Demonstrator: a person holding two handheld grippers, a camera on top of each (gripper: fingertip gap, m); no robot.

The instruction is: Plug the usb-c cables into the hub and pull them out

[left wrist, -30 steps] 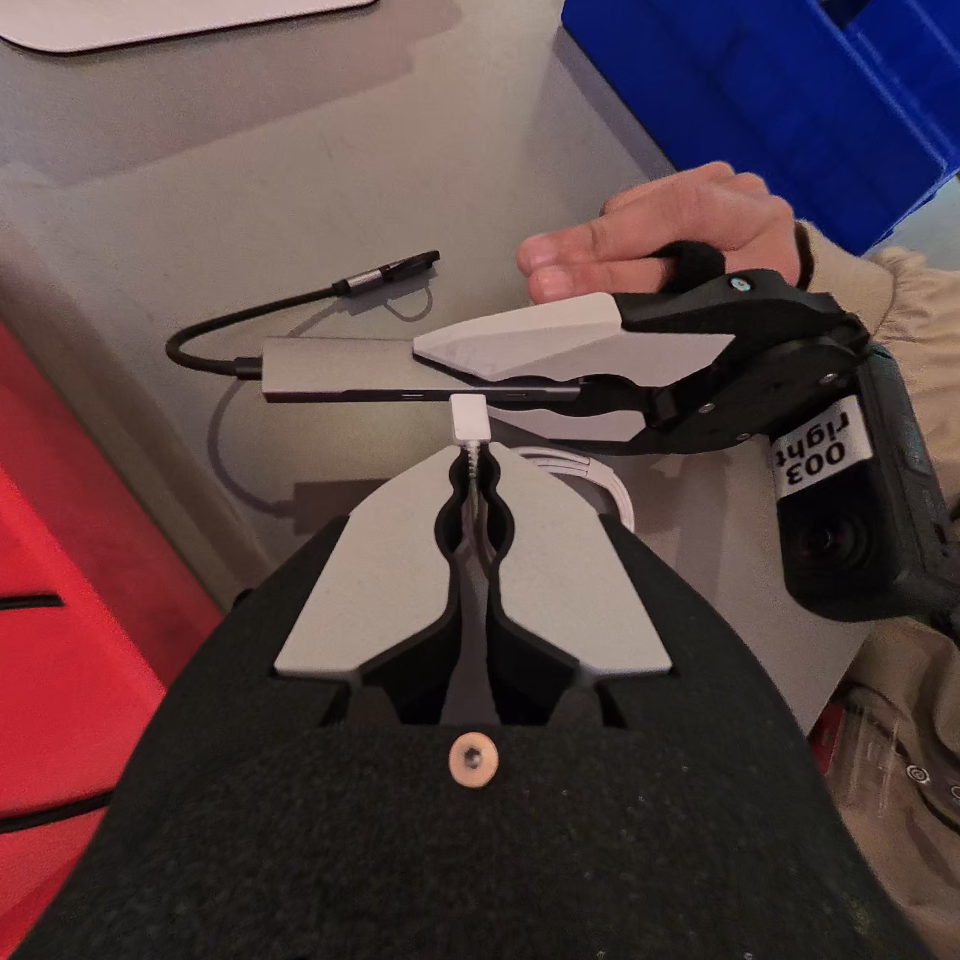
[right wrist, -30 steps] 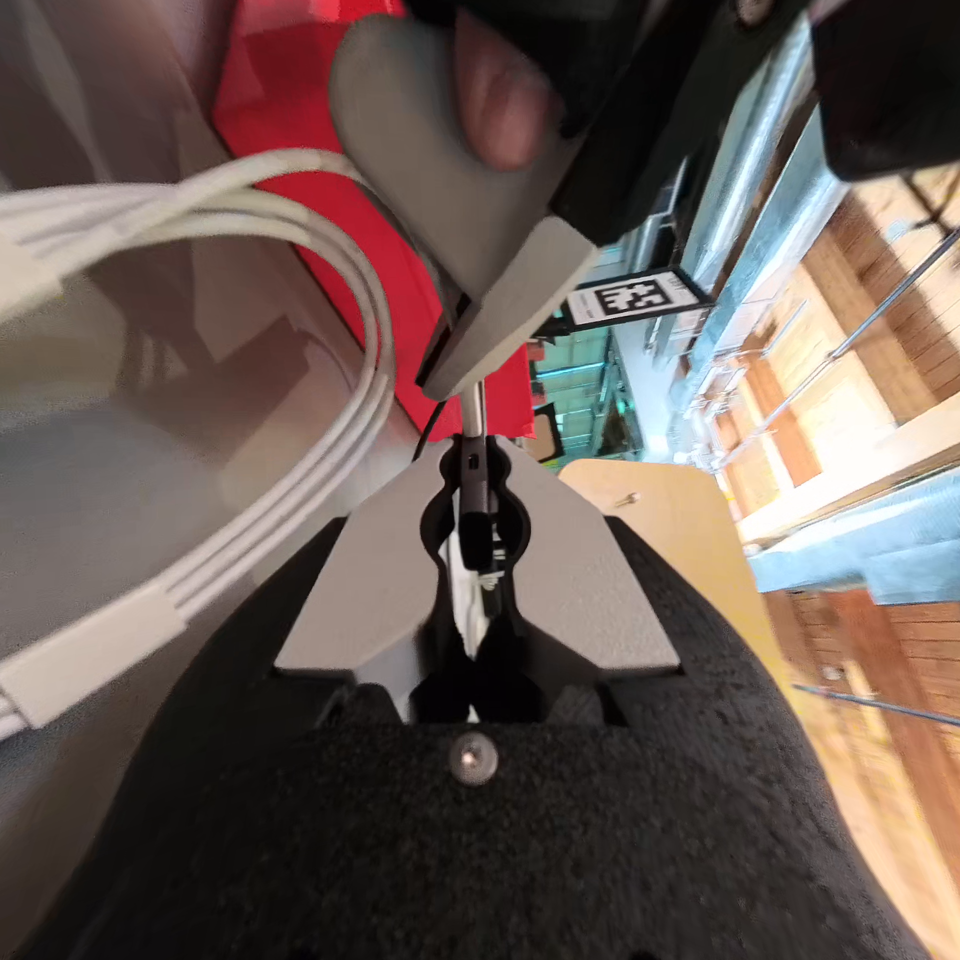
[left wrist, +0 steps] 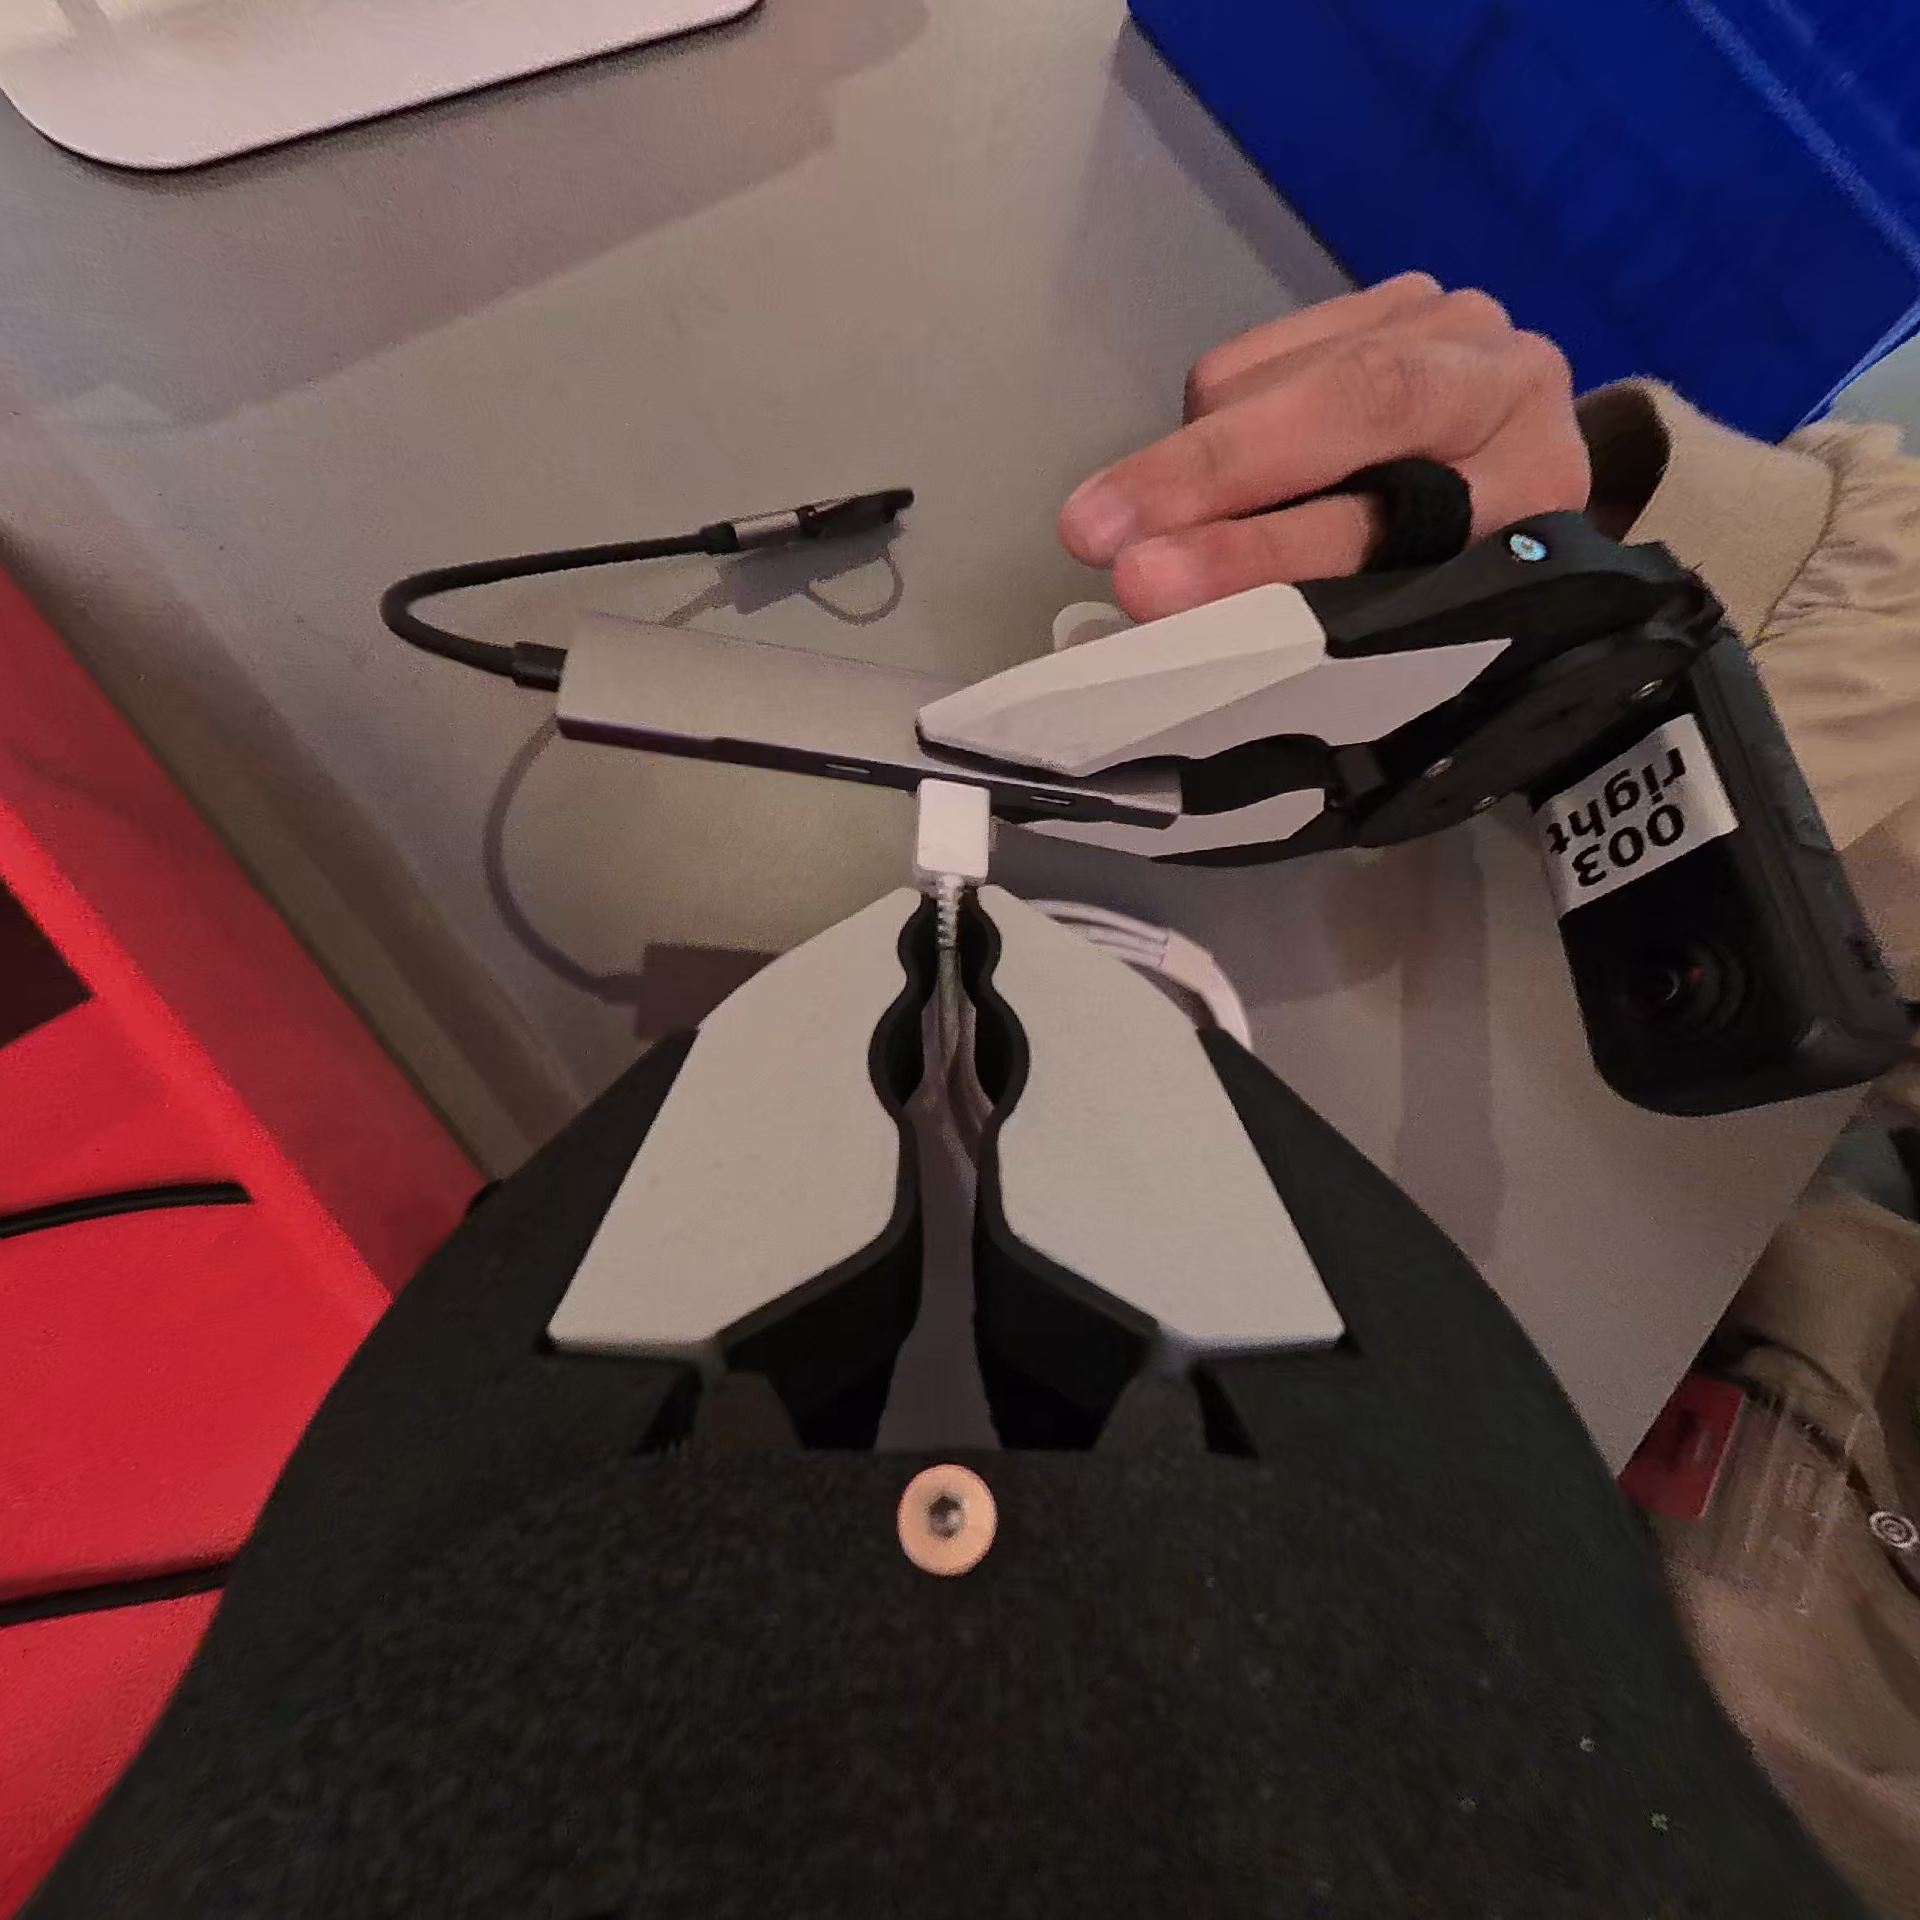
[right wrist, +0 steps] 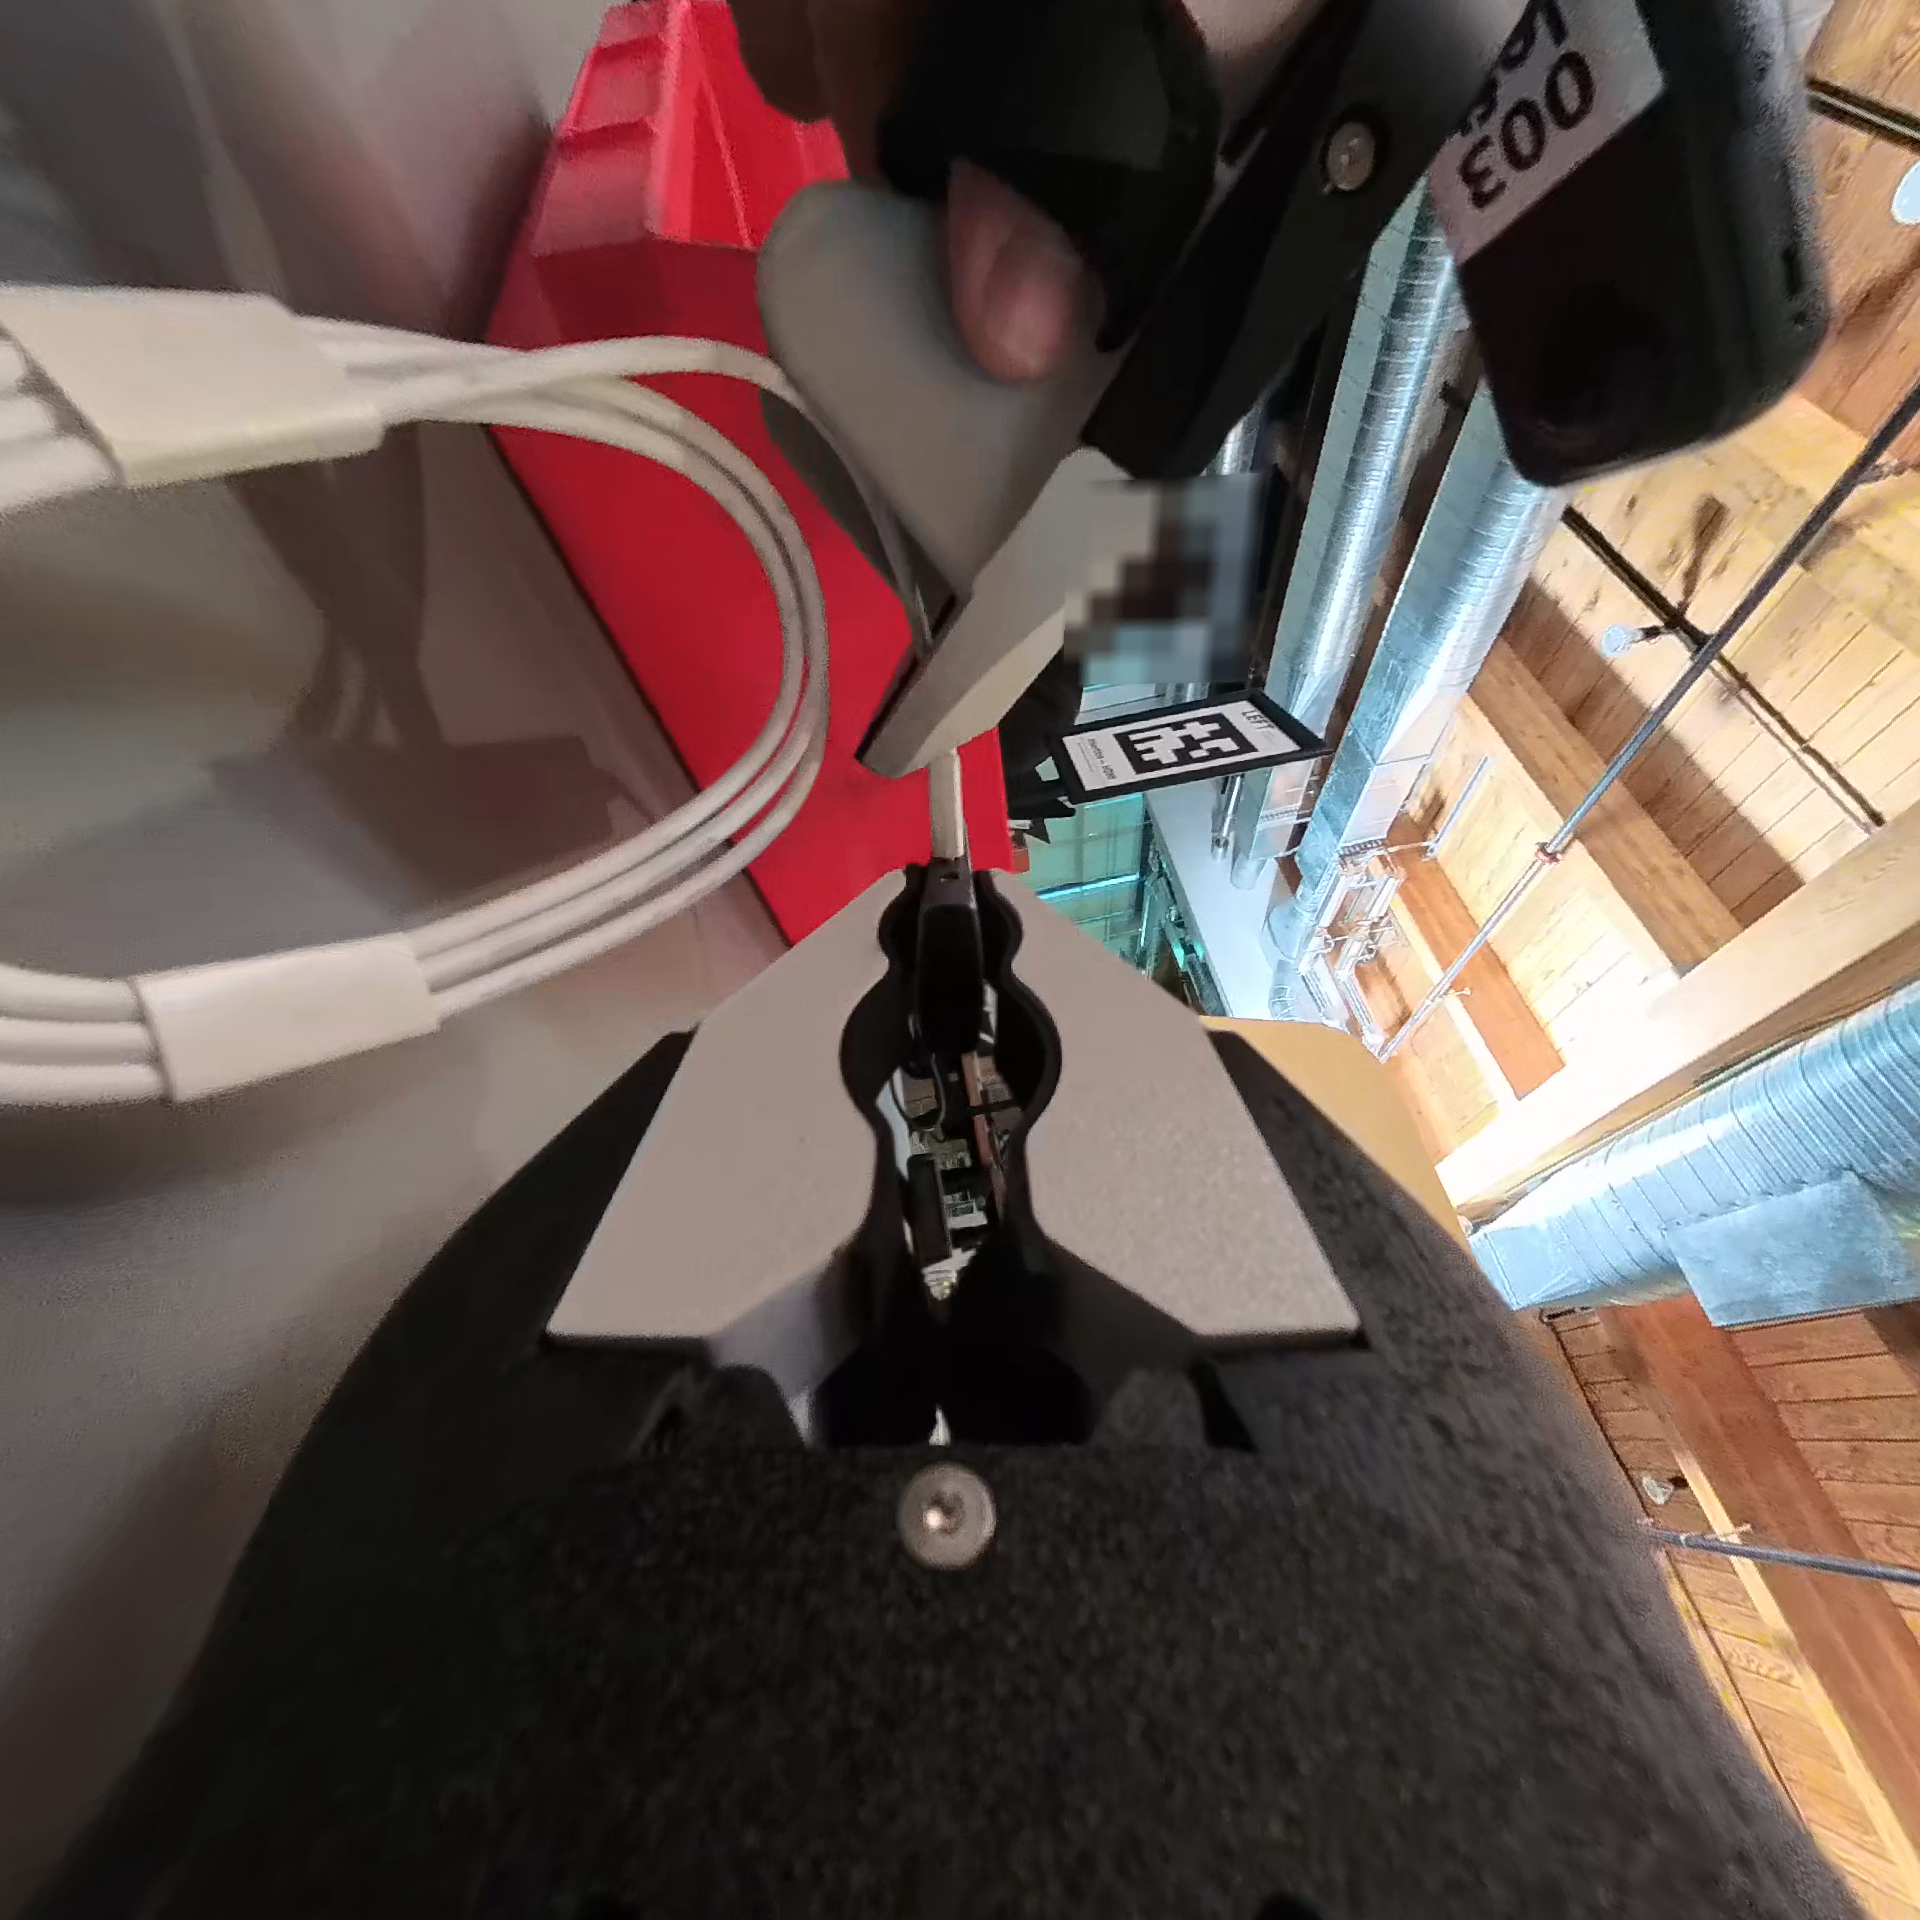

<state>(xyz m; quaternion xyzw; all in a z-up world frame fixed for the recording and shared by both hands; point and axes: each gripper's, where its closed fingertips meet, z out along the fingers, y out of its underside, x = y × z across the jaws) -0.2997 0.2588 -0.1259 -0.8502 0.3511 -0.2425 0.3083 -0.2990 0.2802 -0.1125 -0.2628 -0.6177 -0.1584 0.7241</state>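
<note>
Left wrist view: left gripper (left wrist: 951,920) clamped on white cable (left wrist: 948,844) (plug at hub (left wrist: 727,696)), right gripper (left wrist: 940,753) pinching hub.

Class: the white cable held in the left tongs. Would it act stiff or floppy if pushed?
Probably floppy: the white cable curves in loose loops. Its short plug looks rigid, so the left tongs likely steer only that end.

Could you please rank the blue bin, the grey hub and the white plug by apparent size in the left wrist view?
1. blue bin, cut off by the frame
2. grey hub
3. white plug, though nearer the camera
</note>
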